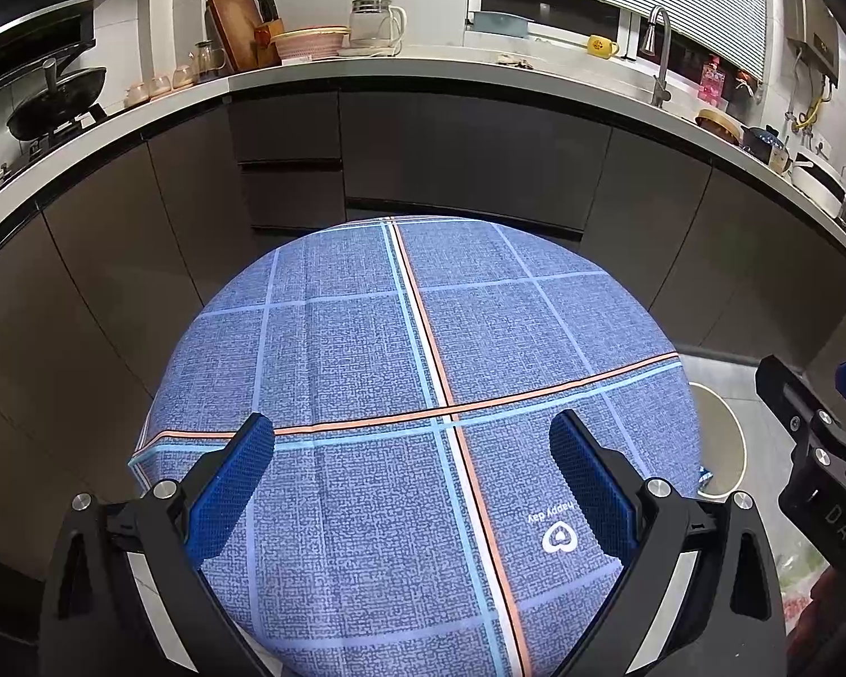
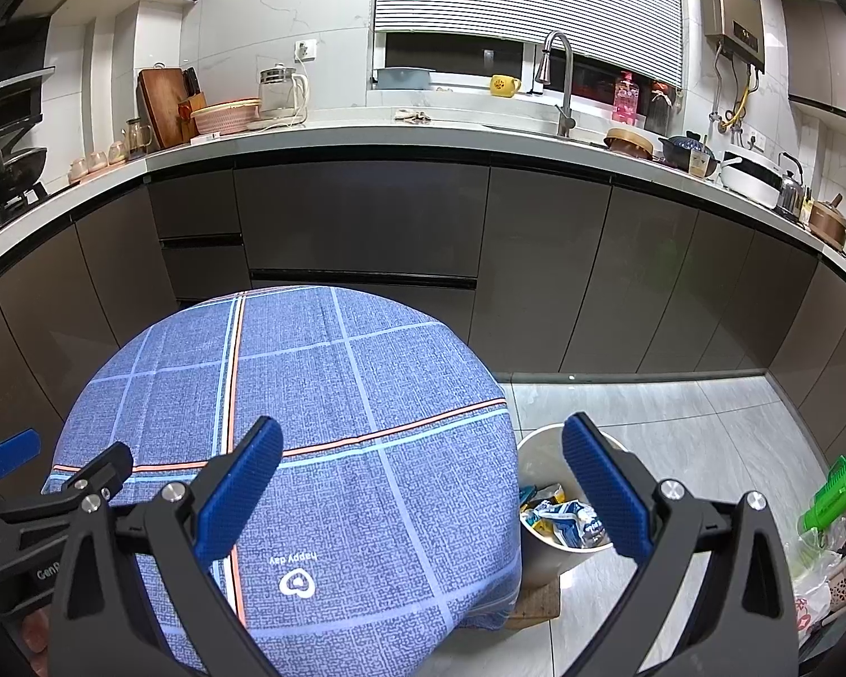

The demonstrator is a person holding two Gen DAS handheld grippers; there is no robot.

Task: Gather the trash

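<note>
Above the round surface (image 1: pixel 366 338) covered in blue woven cloth crossed with orange, white and pale-blue stripes, the left gripper (image 1: pixel 412 479) hung with its blue-padded fingers (image 1: pixel 231 485) spread wide and nothing between them. The cloth under it lay bare, printed with a small white heart logo (image 1: pixel 558 539) and the words "happy day". Just past the right edge of that surface the right gripper (image 2: pixel 423 485) hovered, its jaws equally wide apart and empty, one finger over the cloth and the other over the pale round plastic bin (image 2: pixel 541 553) standing on the grey tiled floor (image 2: pixel 677 429). The bin sat close against the surface's right side, apparently resting on a low wooden block (image 2: pixel 536 598), and held crumpled blue-and-white wrappers (image 2: pixel 564 516) with some yellow among them. In the left wrist view only the bin's rim showed beyond the cloth's edge. Behind the surface ran dark brown cabinet fronts (image 2: pixel 366 214) under a white stone counter (image 2: pixel 366 127) carrying a glass kettle (image 2: pixel 279 93), a yellow mug (image 2: pixel 503 84) and a steel tap (image 2: pixel 558 84). Right of the bin, at the floor's edge, lay a green plastic spray bottle (image 2: pixel 835 491).
</note>
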